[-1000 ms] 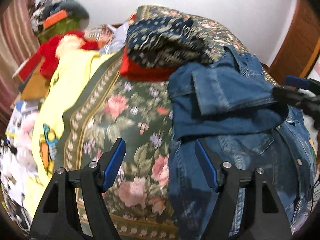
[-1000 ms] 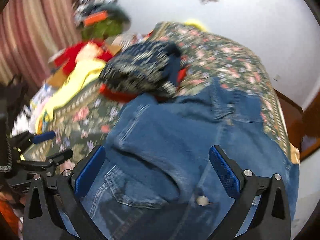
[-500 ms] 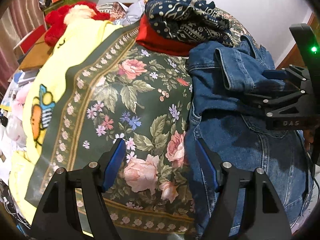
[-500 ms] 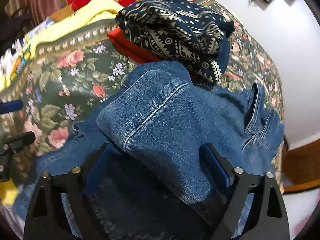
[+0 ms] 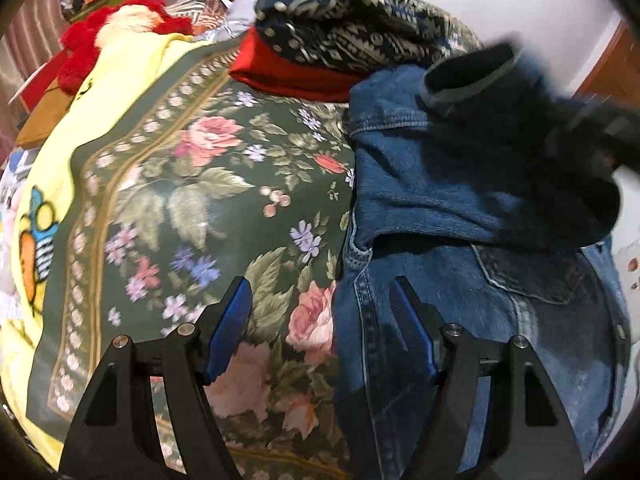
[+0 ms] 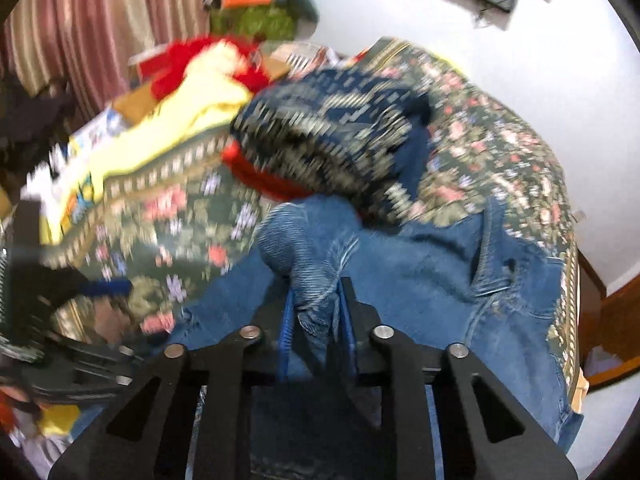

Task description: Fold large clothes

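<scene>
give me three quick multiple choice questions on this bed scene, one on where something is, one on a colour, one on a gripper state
1. Where does the patterned navy garment lie?
A. on the red cloth
B. under the denim jacket
C. on the floor

2. What colour is the blanket at the left of the floral bedspread?
A. purple
B. yellow
C. white

3. What is the right gripper doing?
A. standing wide open
B. pinching a fold of denim
C. holding the red cloth

Answers: 1 A, red shows beneath it. 2 B, plainly yellow. 3 B, its jaws have just been closing and denim bunches between the pads.

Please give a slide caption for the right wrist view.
Right tongs pinch a denim jacket sleeve on the floral bedspread.
</scene>
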{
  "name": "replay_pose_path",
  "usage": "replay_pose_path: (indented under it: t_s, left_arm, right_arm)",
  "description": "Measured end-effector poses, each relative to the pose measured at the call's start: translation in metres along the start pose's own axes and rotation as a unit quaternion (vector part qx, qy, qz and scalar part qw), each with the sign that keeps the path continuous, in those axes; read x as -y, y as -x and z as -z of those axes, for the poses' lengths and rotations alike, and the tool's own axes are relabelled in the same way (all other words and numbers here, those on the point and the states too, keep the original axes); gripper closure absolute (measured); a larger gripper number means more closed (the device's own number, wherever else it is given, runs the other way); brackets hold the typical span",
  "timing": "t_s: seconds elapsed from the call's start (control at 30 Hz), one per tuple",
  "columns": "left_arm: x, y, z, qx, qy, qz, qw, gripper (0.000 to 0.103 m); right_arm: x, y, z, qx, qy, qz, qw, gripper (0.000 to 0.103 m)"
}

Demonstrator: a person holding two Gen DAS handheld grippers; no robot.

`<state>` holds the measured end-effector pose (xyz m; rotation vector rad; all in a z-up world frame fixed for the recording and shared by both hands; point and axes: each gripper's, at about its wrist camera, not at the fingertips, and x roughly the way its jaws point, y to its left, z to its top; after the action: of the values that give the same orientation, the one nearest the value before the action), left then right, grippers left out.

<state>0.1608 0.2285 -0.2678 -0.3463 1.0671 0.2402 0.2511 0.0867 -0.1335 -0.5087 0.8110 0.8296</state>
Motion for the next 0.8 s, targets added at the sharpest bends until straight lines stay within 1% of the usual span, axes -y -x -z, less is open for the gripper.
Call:
replay_pose_path:
  t_s: [0.1, 0.17, 0.2, 0.23, 0.3, 0.4, 0.5, 0.53, 0.57, 0.6, 0.63, 0.7, 0.8]
  left_arm:
    - [0.009, -0.013, -0.007, -0.011, -0.014, -0.002, 0.9998, 0.032]
    - [0.016, -0.02, -0.013, -0.015, -0.021, -0.021, 0.9995, 0.033]
    - [0.02, -0.021, -0.016, -0.008, -0.023, -0.033, 0.9992, 0.033]
    - [0.024, -0.02, -0.019, 0.004, -0.023, -0.04, 0.9989, 0.033]
    - [0.029, -0.023, -0.023, 0.016, -0.022, -0.055, 0.9981, 0.032]
    - [0.029, -0.031, -0.027, 0.014, -0.009, -0.072, 0.9972, 0.033]
    - [0.032, -0.032, -0.027, 0.017, -0.013, -0.086, 0.9961, 0.033]
    - [0.032, -0.03, -0.028, 0.025, -0.011, -0.092, 0.9954, 0.033]
    - [0.032, -0.026, -0.028, 0.033, -0.007, -0.094, 0.995, 0.032]
    - [0.03, -0.022, -0.028, 0.045, 0.002, -0.094, 0.9946, 0.03]
    - [0.027, -0.018, -0.029, 0.053, 0.015, -0.093, 0.9941, 0.026]
    - [0.024, -0.019, -0.032, 0.052, 0.029, -0.087, 0.9944, 0.024]
    - [0.026, -0.024, -0.032, 0.045, 0.019, -0.102, 0.9936, 0.024]
  right_arm:
    - [0.027, 0.025, -0.004, 0.032, -0.046, -0.001, 0.998, 0.088]
    - [0.043, 0.043, -0.005, 0.05, -0.064, 0.004, 0.997, 0.088]
    - [0.051, 0.051, -0.005, 0.055, -0.065, 0.005, 0.996, 0.088]
    - [0.062, 0.062, -0.004, 0.066, -0.075, 0.014, 0.995, 0.088]
    - [0.081, 0.075, -0.001, 0.081, -0.093, 0.031, 0.992, 0.088]
    - [0.117, 0.097, 0.008, 0.101, -0.143, 0.044, 0.984, 0.089]
    - [0.147, 0.116, 0.024, 0.119, -0.188, 0.056, 0.973, 0.089]
    - [0.154, 0.121, 0.029, 0.123, -0.2, 0.054, 0.971, 0.089]
    - [0.164, 0.126, 0.036, 0.129, -0.219, 0.042, 0.966, 0.089]
    - [0.169, 0.128, 0.042, 0.129, -0.231, 0.036, 0.964, 0.089]
    - [0.171, 0.129, 0.047, 0.128, -0.238, 0.031, 0.962, 0.089]
    - [0.175, 0.126, 0.058, 0.122, -0.251, 0.026, 0.96, 0.089]
    - [0.177, 0.115, 0.077, 0.107, -0.271, 0.023, 0.956, 0.089]
